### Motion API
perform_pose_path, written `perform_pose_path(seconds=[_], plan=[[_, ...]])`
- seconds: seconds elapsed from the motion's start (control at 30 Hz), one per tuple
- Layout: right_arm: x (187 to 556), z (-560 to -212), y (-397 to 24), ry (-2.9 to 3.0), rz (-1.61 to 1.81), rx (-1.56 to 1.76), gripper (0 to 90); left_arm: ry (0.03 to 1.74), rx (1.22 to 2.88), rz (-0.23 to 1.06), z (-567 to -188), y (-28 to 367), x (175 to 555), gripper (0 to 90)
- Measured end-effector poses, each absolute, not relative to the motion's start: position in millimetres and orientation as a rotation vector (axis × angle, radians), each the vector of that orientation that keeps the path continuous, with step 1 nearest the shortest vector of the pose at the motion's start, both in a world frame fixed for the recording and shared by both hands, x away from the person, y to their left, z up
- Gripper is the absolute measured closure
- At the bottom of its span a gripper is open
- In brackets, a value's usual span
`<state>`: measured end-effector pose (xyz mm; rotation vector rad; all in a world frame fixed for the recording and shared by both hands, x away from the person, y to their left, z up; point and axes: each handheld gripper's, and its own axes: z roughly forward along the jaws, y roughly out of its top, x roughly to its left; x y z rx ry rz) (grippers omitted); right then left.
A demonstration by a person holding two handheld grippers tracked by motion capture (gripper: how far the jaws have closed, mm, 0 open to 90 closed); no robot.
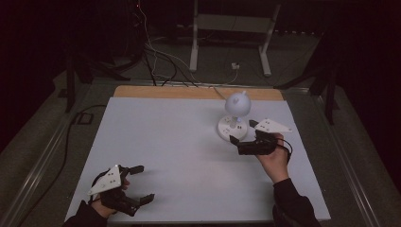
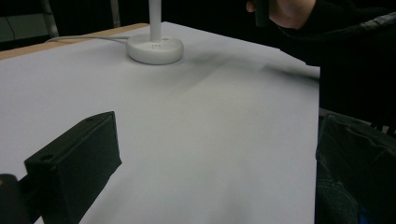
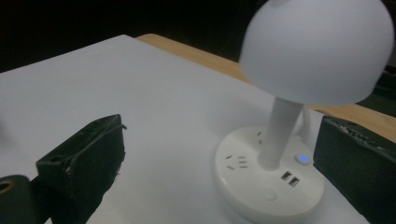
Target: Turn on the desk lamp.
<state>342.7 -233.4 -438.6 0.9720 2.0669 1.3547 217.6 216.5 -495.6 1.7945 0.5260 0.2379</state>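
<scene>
Lamp (image 1: 235,113): white, domed shade on a round base with sockets and a lit blue button (image 3: 303,158), standing right of centre on the white table (image 1: 179,151). Right gripper (image 1: 242,137): jaws spread, just beside the base. Left gripper (image 1: 141,183): jaws spread, near front-left edge, holding nothing.

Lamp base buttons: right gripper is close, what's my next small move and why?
Probably ease the right gripper forward and down toward the lamp base. Its jaws stand open beside the base, not touching, and the lit blue button sits near its right jaw. Which button is wanted I cannot tell.
</scene>
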Motion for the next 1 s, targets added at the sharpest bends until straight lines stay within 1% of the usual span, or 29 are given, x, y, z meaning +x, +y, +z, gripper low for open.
perform_pose_path(seconds=[0.47,0.53,0.77,0.8,0.83,0.9,0.93,1.0], plan=[[364.8,-457.2,-234.5,2.016,1.295,1.095,1.9,0.531,1.790,0.232,-495.8,216.9,217.9,0.3],[368.5,-459.9,-235.1,2.010,1.271,1.121,3.4,0.530,1.792,0.232,-495.9,217.0,217.9,0.3],[377.2,-469.8,-235.4,2.002,1.237,1.158,3.8,0.529,1.791,0.231,-495.8,216.9,217.9,0.3],[378.0,-471.1,-234.7,1.992,1.220,1.165,6.7,0.529,1.791,0.231,-495.8,216.9,217.9,0.3],[378.0,-471.1,-234.7,1.992,1.220,1.165,6.7,0.531,1.789,0.229,-495.7,217.0,218.1,0.3],[380.2,-474.2,-233.7,1.970,1.202,1.215,12.7,0.531,1.789,0.229,-495.9,217.1,218.1,0.3],[380.2,-474.2,-233.7,1.970,1.202,1.215,12.7,0.531,1.791,0.230,-496.0,217.0,218.0,0.3],[381.7,-475.3,-233.1,1.963,1.187,1.247,15.6,0.530,1.790,0.230,-495.8,217.1,218.1,0.3]])
